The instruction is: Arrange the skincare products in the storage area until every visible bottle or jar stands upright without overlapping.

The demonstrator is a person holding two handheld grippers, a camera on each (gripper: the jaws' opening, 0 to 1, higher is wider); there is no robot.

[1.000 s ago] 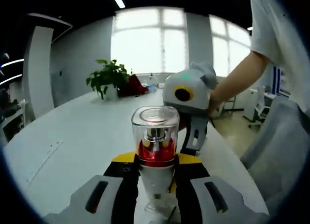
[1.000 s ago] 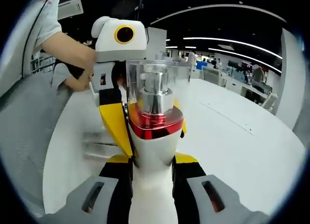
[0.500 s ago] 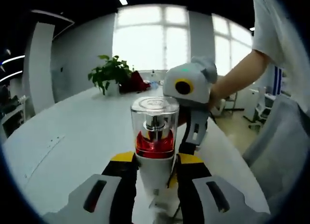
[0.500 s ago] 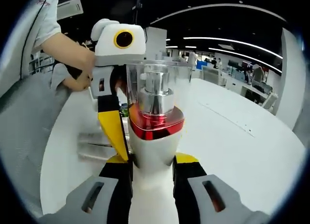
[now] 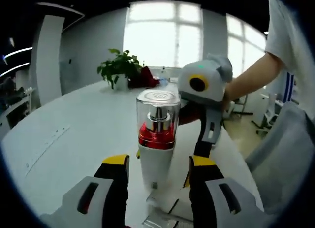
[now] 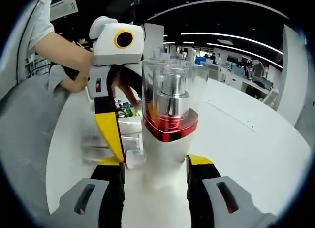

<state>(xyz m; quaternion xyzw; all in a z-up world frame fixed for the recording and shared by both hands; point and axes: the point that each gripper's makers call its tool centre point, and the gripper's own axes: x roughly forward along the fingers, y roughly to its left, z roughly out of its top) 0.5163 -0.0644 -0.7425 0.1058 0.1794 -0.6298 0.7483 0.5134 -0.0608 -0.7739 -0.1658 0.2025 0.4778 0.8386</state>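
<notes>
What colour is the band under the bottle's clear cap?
Shiny red band, clearest in the right gripper view.

Both tools (image 5: 158, 171) (image 6: 155, 169) agape, facing.

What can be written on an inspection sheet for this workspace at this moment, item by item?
Surface: white table, bare over most of what shows.
Job's things: one bottle, white body, red collar, clear cap, standing upright.
Clutter: clear items lying on the table, too blurred to name.
Grippers: left gripper and right gripper both open, jaws either side of the bottle.
Cables: nothing seen.
Surroundings: potted plant at the far table edge, bright windows behind.
</notes>
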